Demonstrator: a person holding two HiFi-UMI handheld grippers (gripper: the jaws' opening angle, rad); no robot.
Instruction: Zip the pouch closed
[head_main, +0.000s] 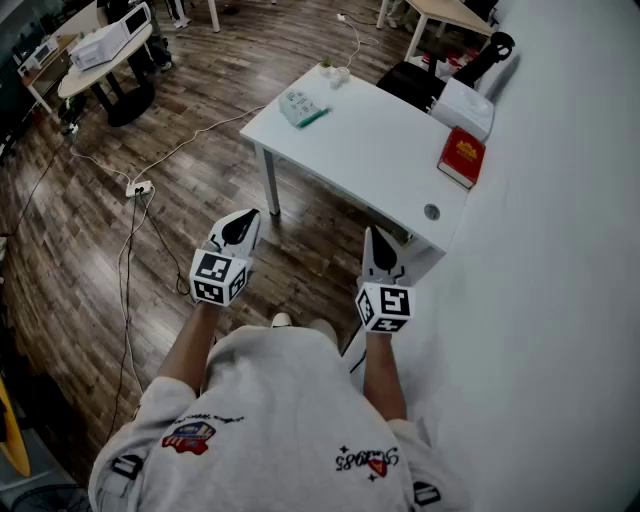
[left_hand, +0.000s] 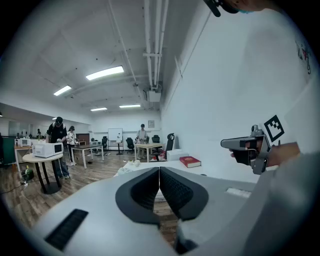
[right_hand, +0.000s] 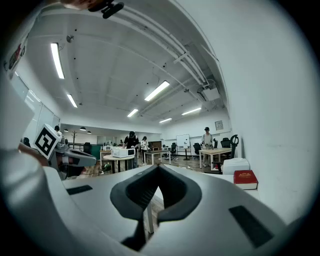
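Note:
A pale pouch (head_main: 300, 107) with a green strip lies near the far left corner of the white table (head_main: 380, 160), well ahead of both grippers. My left gripper (head_main: 243, 224) hangs over the wooden floor short of the table, its jaws shut and empty (left_hand: 159, 172). My right gripper (head_main: 379, 240) is level beside it, just short of the table's near corner, also shut with nothing between its jaws (right_hand: 157, 170). Each gripper view shows the other gripper off to the side: the right gripper (left_hand: 250, 145) and the left gripper (right_hand: 75, 159).
A red book (head_main: 462, 157) and a white box (head_main: 465, 105) sit at the table's right end, a small round disc (head_main: 431, 212) near its front edge. A white wall runs along the right. Cables and a power strip (head_main: 138, 188) lie on the floor at left. People stand far off.

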